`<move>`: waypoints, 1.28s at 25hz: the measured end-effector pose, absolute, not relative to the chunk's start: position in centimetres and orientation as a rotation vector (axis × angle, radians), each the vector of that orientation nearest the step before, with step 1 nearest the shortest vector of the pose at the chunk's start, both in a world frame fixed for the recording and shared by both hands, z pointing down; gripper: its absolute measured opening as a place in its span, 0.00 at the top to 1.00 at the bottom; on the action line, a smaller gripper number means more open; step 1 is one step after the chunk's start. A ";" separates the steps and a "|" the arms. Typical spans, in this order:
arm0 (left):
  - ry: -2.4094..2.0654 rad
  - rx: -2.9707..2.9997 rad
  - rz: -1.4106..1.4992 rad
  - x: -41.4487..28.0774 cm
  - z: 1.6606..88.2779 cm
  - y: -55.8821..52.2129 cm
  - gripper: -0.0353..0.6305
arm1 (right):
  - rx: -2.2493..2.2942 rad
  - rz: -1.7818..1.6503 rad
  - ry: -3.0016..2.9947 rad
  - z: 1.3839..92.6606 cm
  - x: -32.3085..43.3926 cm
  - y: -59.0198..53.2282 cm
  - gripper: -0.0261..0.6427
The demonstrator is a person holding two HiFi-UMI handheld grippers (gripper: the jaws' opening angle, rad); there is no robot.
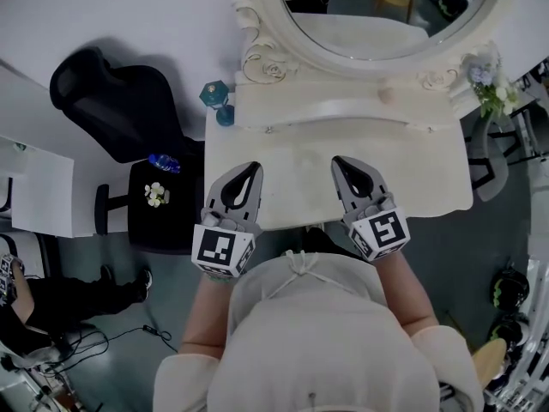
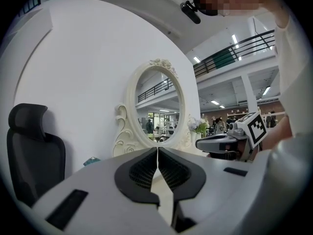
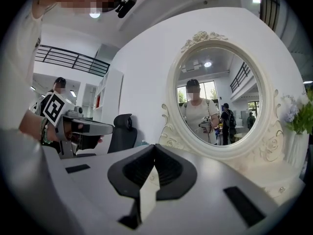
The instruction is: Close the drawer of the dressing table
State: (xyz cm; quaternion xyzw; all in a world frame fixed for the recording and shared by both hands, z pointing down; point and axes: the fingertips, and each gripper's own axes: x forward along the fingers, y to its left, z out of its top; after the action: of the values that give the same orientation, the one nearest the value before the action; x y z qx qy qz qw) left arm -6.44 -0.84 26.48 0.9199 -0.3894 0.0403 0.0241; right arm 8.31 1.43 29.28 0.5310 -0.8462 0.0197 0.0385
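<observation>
left gripper (image 1: 254, 168) and right gripper (image 1: 337, 161): jaws pressed together, empty, both above the dressing table (image 1: 283, 157) on the near side of the mirror (image 1: 386, 7). to close the drawer, press its front squarely towards the mirror with the closed tips, evenly on both sides. the drawer is not visible: table surface and the person's body hide the front below the mirror.

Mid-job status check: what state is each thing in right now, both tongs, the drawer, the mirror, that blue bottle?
Left tongs: shut, empty, over the tabletop's front.
Right tongs: shut, empty, beside the left.
Drawer: hidden under the dressing table top; nothing seen jutting past its front edge, so cannot confirm.
Mirror: upright at the back.
Blue bottle: lying on its side on the black stool.
</observation>
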 end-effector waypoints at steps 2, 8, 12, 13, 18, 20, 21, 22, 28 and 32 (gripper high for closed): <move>-1.208 2.840 0.117 -6.7 26.3 -0.7 0.91 | 1.627 0.050 -2.598 28.9 8.2 1.5 0.96; -1.197 2.836 0.102 -6.7 25.7 -0.8 0.91 | 1.597 0.032 -2.607 28.6 7.9 1.8 0.96; -1.190 2.834 0.085 -6.6 25.2 -1.2 0.91 | 1.597 0.029 -2.606 28.4 8.1 1.7 0.96; -1.186 2.836 0.087 -6.5 25.1 -1.2 0.91 | 1.605 0.030 -2.605 28.3 8.2 1.7 0.96; -1.171 2.837 0.107 -5.9 25.3 -1.6 0.91 | 1.645 0.057 -2.576 28.5 9.1 1.1 0.96; -1.168 2.840 0.126 -5.7 25.5 -1.8 0.91 | 1.639 0.069 -2.572 28.7 9.1 0.9 0.96; -1.167 2.842 0.137 -5.6 25.6 -1.8 0.91 | 1.633 0.069 -2.572 28.7 9.0 0.9 0.96; -1.167 2.847 0.145 -5.5 25.7 -1.9 0.91 | 1.628 0.068 -2.573 28.8 8.9 0.8 0.96; -1.170 2.841 0.155 -5.5 26.2 -2.5 0.91 | 1.611 0.052 -2.574 29.1 8.8 0.0 0.96; -1.169 2.837 0.161 -5.3 26.5 -3.1 0.91 | 1.610 0.042 -2.587 29.1 8.9 -0.5 0.96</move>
State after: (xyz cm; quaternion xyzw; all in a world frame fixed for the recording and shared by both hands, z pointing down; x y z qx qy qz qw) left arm -5.31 -3.14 26.48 0.9228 -0.3802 0.0523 0.0347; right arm 8.95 -0.51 29.15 0.5278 -0.8479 0.0139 0.0471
